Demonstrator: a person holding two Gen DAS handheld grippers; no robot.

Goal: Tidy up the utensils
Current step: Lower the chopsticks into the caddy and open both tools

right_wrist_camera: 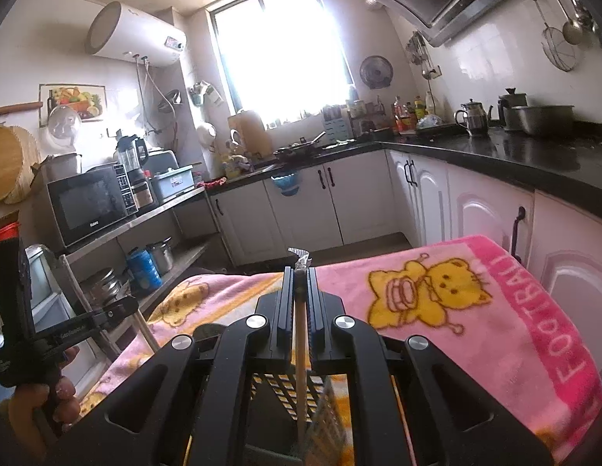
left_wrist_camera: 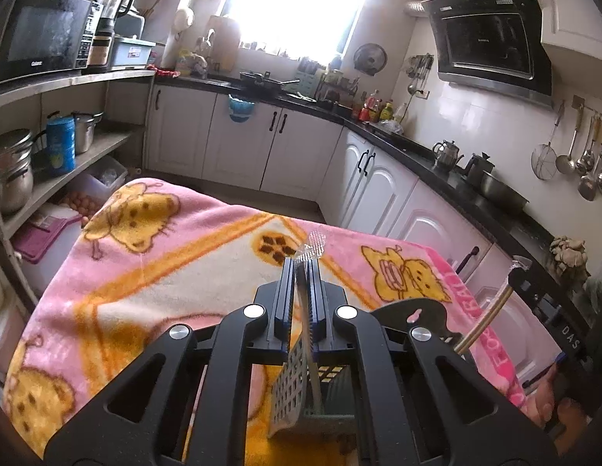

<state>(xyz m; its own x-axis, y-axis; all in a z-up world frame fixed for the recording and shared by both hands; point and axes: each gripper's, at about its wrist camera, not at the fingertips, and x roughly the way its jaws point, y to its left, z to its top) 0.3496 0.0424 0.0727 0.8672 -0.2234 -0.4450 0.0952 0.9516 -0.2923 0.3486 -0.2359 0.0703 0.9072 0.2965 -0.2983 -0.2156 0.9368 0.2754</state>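
Observation:
My left gripper (left_wrist_camera: 301, 268) is shut on a thin pale utensil (left_wrist_camera: 305, 330) that runs back between the fingers and down into a grey perforated holder basket (left_wrist_camera: 289, 392) below it. My right gripper (right_wrist_camera: 300, 272) is shut on a pale chopstick (right_wrist_camera: 301, 353) that hangs down into the same perforated basket (right_wrist_camera: 320, 404). Both hover over a table covered by a pink and yellow cartoon blanket (left_wrist_camera: 165, 256). The right gripper with its stick also shows at the right edge of the left wrist view (left_wrist_camera: 491, 310). What lies inside the basket is hidden.
White cabinets under a black counter (left_wrist_camera: 437, 151) run along the back and right, with a kettle (left_wrist_camera: 446, 153) and pots. A shelf with a microwave (left_wrist_camera: 40, 35), pots and a blue tin (left_wrist_camera: 61, 143) stands at the left. Ladles hang on the right wall (left_wrist_camera: 584, 155).

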